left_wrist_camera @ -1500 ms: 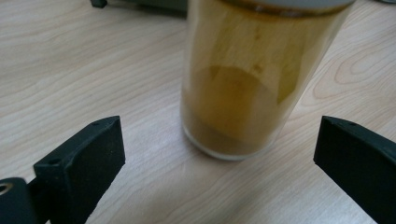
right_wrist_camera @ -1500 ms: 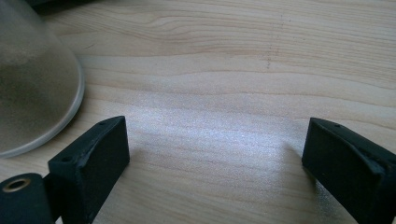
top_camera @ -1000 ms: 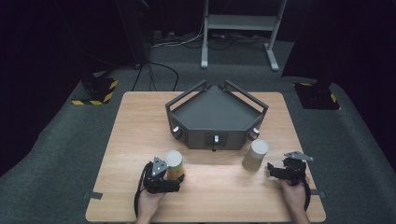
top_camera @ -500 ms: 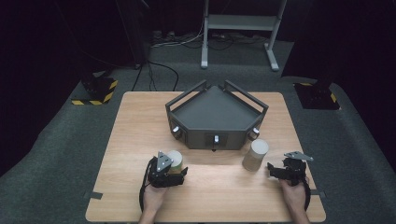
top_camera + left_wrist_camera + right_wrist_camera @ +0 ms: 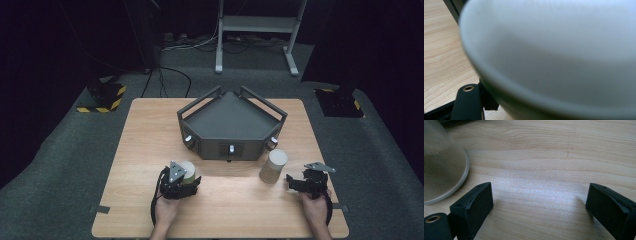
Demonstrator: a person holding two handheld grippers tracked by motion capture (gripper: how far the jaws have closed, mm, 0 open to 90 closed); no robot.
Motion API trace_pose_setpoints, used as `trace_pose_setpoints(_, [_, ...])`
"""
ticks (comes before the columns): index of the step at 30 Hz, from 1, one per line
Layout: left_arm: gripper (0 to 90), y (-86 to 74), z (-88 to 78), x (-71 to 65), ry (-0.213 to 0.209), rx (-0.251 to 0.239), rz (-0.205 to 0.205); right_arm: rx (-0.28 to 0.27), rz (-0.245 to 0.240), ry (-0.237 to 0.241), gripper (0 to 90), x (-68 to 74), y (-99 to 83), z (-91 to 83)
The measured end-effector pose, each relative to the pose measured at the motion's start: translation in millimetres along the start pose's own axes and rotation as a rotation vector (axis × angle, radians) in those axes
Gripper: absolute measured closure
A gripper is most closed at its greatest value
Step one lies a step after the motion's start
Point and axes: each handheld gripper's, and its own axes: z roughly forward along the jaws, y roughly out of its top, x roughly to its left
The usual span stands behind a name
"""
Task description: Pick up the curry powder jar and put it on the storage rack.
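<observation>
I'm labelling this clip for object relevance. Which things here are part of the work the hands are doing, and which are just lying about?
In the job:
- left gripper, closed on the cream cup
- grey cup, beside the open right gripper

Just there:
- dark grey tray mid-table
- wooden table
- striped floor blocks
- metal stand behind

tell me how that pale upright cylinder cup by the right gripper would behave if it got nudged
The pale frosted cylinder cup stands taller than it is wide, so a high nudge might tip it. Once down, its round wall would probably roll on the smooth wooden table. It looks thin and translucent, so likely light.
</observation>
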Motion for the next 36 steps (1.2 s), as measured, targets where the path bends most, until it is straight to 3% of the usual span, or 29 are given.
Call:
trace_pose_setpoints(11, [32.9,-1.4,-0.9,1.4,-0.006,-0.013,0.002,0.000,0.000,0.000,6.8,-0.1,0.0,0.0])
trace_pose_setpoints(17, [33.2,2.7,-2.5,4.3,-0.031,-0.004,-0.003,0.000,0.000,0.000,6.8,0.0,0.0,0.0])
trace_pose_setpoints(36, [33.4,41.7,-10.5,4.8,-0.082,0.012,0.030,0.000,0.000,0.000,6.8,0.0,-0.1,0.0])
